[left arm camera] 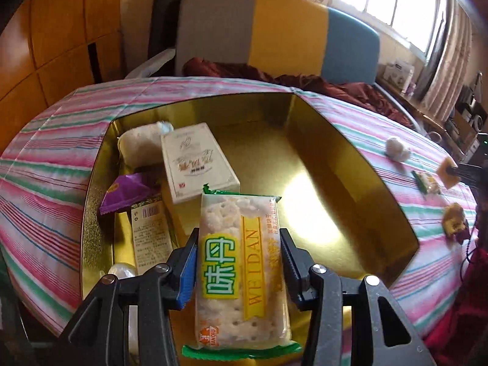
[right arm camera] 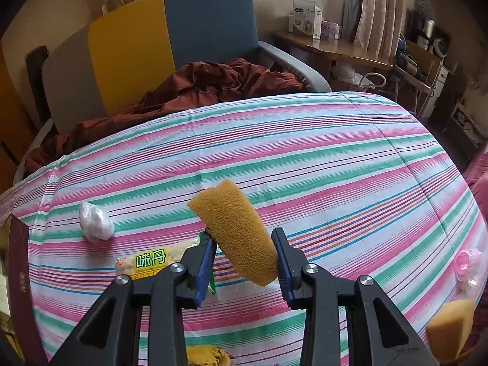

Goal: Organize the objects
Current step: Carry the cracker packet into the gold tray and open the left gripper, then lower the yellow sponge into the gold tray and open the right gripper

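Snacks and small oddments are being gathered into a gold-lined rectangular tin box that sits on a table covered with a pink, green and white striped cloth.

In the left wrist view, the box already holds several things along its left side: a white rectangular carton with gold lettering, a pale wrapped cake at the far left corner, a purple foil sachet, a flat packet showing a barcode label, and something clear-wrapped at the near edge that I cannot make out. The right half of the box floor is bare. The left gripper hangs over the near middle of the box, its fingers closed narrowly on the sides of a clear, green-edged cracker packet with a yellow label. To my mind this packet is about to be set down in the box.

In the right wrist view, the right gripper has its fingers pinched on a mustard-yellow sponge wedge, lifted clear of the cloth. Out on the cloth are a white crumpled wrapped ball to the left, a second cracker packet with a green and yellow label just left of the fingers, a brownish crumbly cake at the near edge, another yellow sponge piece near right, and a small pink plastic item at the right.

I judge the job roughly half done, with five loose items left besides the two in hand.
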Available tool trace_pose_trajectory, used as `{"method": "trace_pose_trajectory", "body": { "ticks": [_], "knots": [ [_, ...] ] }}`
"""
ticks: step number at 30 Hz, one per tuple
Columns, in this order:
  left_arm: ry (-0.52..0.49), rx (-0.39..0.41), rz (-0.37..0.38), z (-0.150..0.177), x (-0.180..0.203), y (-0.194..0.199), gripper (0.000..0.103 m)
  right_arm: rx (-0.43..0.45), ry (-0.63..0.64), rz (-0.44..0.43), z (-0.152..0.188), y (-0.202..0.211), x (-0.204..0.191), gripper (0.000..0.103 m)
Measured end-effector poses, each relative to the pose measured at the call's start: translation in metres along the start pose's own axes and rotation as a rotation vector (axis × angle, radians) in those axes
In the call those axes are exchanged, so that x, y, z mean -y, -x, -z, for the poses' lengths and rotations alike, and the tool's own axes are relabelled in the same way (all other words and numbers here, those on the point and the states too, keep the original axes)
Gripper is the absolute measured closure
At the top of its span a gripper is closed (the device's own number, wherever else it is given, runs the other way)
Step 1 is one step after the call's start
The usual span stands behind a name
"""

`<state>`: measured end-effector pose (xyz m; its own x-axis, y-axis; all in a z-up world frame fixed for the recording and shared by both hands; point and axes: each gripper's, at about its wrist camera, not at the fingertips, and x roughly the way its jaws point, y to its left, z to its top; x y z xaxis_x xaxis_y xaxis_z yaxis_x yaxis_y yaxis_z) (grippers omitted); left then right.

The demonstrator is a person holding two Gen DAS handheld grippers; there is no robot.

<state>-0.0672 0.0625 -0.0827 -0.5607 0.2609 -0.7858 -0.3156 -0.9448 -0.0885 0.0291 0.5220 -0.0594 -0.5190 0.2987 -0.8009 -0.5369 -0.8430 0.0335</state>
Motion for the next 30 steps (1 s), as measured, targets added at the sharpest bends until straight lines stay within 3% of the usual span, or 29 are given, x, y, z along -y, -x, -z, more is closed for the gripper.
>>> {"method": "trace_pose_trajectory", "body": {
  "ticks": [4,11,16,22,30],
  "knots": [
    [0.038,-0.026,-0.001,0.005,-0.011,-0.008,0.055,0.004,0.016,0.006,0.001,0.0,-0.003,0.066],
    [0.074,0.026,0.02,0.007,-0.021,0.015,0.054,0.034,0.053,0.01,0.002,0.008,-0.011,0.066],
    [0.07,0.065,0.004,0.004,-0.026,0.033,0.054,0.06,0.074,-0.032,0.003,0.028,-0.029,0.066],
    [0.093,0.074,-0.002,0.006,-0.034,0.041,0.054,0.075,0.143,-0.185,0.016,0.064,-0.088,0.066],
    [0.114,0.095,0.008,0.014,-0.04,0.053,0.054,0.084,0.354,-0.472,0.058,0.121,-0.225,0.065]
  ]
}}
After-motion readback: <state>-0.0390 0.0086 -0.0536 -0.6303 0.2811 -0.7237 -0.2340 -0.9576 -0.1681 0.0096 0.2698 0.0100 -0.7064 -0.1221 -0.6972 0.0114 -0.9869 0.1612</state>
